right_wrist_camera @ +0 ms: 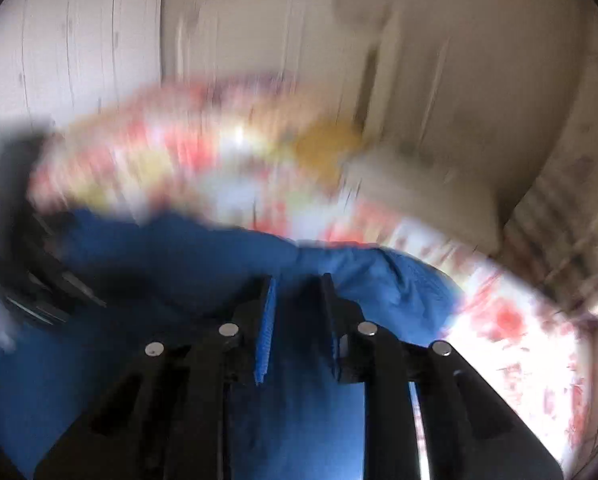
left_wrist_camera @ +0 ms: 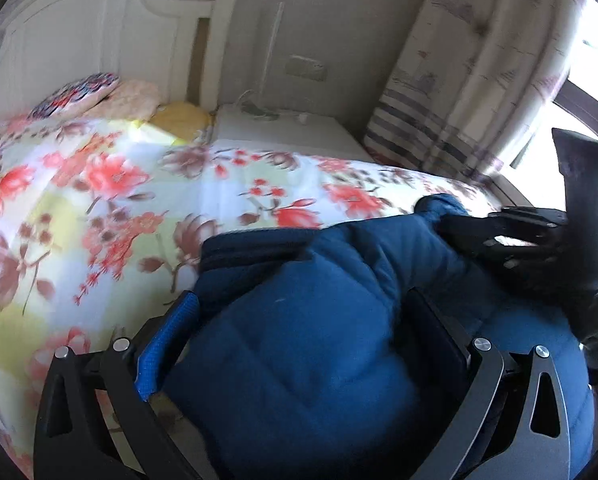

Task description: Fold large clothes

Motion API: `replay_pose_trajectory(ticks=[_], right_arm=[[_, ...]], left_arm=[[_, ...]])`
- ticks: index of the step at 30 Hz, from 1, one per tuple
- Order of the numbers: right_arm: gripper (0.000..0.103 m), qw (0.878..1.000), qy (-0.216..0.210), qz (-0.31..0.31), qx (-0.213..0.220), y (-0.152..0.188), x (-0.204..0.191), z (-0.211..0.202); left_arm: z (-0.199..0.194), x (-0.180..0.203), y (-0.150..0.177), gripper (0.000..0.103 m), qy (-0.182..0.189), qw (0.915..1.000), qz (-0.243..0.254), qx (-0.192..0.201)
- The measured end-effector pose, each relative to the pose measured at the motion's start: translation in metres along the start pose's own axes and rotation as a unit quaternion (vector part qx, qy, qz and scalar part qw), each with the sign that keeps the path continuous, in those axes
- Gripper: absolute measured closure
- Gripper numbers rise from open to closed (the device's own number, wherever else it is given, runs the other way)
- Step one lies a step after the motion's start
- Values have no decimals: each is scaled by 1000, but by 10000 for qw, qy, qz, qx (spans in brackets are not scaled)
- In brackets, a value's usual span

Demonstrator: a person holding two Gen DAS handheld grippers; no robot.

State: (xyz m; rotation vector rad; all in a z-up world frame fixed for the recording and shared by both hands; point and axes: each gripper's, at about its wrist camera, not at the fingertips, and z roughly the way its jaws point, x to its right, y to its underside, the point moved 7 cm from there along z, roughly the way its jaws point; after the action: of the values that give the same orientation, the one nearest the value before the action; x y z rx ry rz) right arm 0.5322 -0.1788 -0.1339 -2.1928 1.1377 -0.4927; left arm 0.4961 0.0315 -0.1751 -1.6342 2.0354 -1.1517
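Note:
A padded dark blue jacket (left_wrist_camera: 299, 360) lies bunched on a bed with a floral cover (left_wrist_camera: 99, 200). My left gripper (left_wrist_camera: 302, 296) stands wide, and a thick fold of the jacket fills the space between its pads and presses against both. At the right of the left wrist view, my right gripper (left_wrist_camera: 451, 226) pinches a bunched knob of the jacket's fabric. The right wrist view is badly blurred; it shows the right gripper (right_wrist_camera: 299, 284) with its fingers close together over the blue jacket (right_wrist_camera: 179, 260), with fabric in the narrow gap.
A white headboard (left_wrist_camera: 79, 40) and pillows (left_wrist_camera: 79, 94) stand at the far end of the bed. A white bedside cabinet (left_wrist_camera: 291, 132) sits beyond the bed's edge, with a striped curtain (left_wrist_camera: 459, 100) and a bright window at the right.

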Motion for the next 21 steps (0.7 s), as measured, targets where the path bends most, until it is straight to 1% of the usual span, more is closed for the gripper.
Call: replay_pose_trajectory(ticks=[1, 3, 4, 5, 6, 7, 8, 9, 10, 11, 12, 17, 18, 20, 21], right_arm=[[83, 9999, -84, 81, -3, 2, -2, -4], [83, 9998, -106, 103, 91, -10, 2, -15], [83, 9997, -36, 119, 209, -17, 6, -23], [82, 9991, 131, 219, 344, -26, 16, -29], [81, 9983, 211, 358, 402, -23, 22, -34], [79, 9978, 187, 520, 359, -24, 28, -31], [79, 9981, 184, 561, 185, -25, 33, -20], [79, 9986, 275, 425, -138, -17, 34, 0], [78, 9985, 279, 276, -374, -8, 31, 18], [76, 9990, 269, 255, -251, -5, 29, 26], [76, 9987, 263, 408, -170, -5, 31, 28], [76, 9985, 369, 277, -289, -6, 30, 29], [76, 9982, 463, 216, -328, -10, 30, 24], [74, 9975, 649, 252, -144, -21, 29, 6], [73, 9971, 679, 307, 175, -32, 26, -11]], left_arm=[[0, -3, 1, 4, 40, 10000, -85, -5], [1, -7, 1, 4, 129, 9997, -223, -13], [2, -8, 1, 4, 158, 9996, -251, -24], [4, -8, 2, 4, 195, 9994, -272, -66], [5, -8, 2, 4, 215, 9993, -282, -87], [6, -9, 2, 4, 236, 9992, -306, -104], [6, -9, 2, 4, 220, 9992, -319, -114], [7, -9, 2, 4, 168, 9992, -326, -124], [7, -9, 3, 4, 128, 9993, -325, -130], [7, -9, 2, 4, 68, 9994, -302, -126], [7, -8, 2, 4, 26, 9995, -281, -124], [3, -5, 2, 4, -182, 9997, -124, -49], [3, -5, 2, 4, -240, 9997, -86, -32], [2, -4, 2, 4, -311, 9995, -38, -5], [2, -5, 1, 4, -311, 9995, -36, -6]])
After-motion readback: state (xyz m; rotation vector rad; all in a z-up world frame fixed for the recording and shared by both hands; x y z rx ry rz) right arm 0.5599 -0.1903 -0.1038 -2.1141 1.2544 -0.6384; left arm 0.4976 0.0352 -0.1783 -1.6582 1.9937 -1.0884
